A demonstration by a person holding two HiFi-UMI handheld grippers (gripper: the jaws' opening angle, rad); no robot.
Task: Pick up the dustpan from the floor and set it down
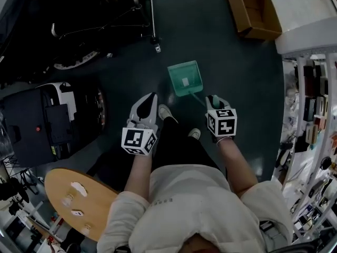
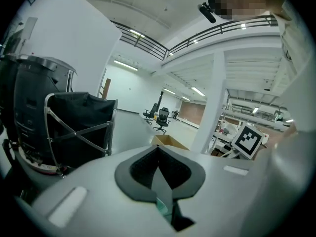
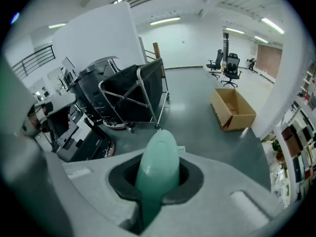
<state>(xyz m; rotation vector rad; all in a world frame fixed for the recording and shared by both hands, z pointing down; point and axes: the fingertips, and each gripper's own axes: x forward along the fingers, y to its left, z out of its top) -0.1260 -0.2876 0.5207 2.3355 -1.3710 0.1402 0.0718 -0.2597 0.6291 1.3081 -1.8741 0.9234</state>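
A green dustpan (image 1: pixel 185 78) with a white label lies out ahead of my feet over the dark floor. Its thin handle runs back to my right gripper (image 1: pixel 213 100). In the right gripper view the teal handle (image 3: pixel 157 164) stands up between the dark pads, and the right gripper (image 3: pixel 157 181) is shut on it. Whether the pan touches the floor I cannot tell. My left gripper (image 1: pixel 147 105) is left of the dustpan and apart from it. In the left gripper view the left gripper (image 2: pixel 160 174) has its pads together with nothing between them.
An open cardboard box (image 1: pixel 254 9) sits at the far right by a white wall. A black fabric cart (image 1: pixel 79 15) and a black machine (image 1: pixel 47 120) fill the left. A round wooden table (image 1: pixel 79 202) is at my lower left, shelves (image 1: pixel 310 99) at the right.
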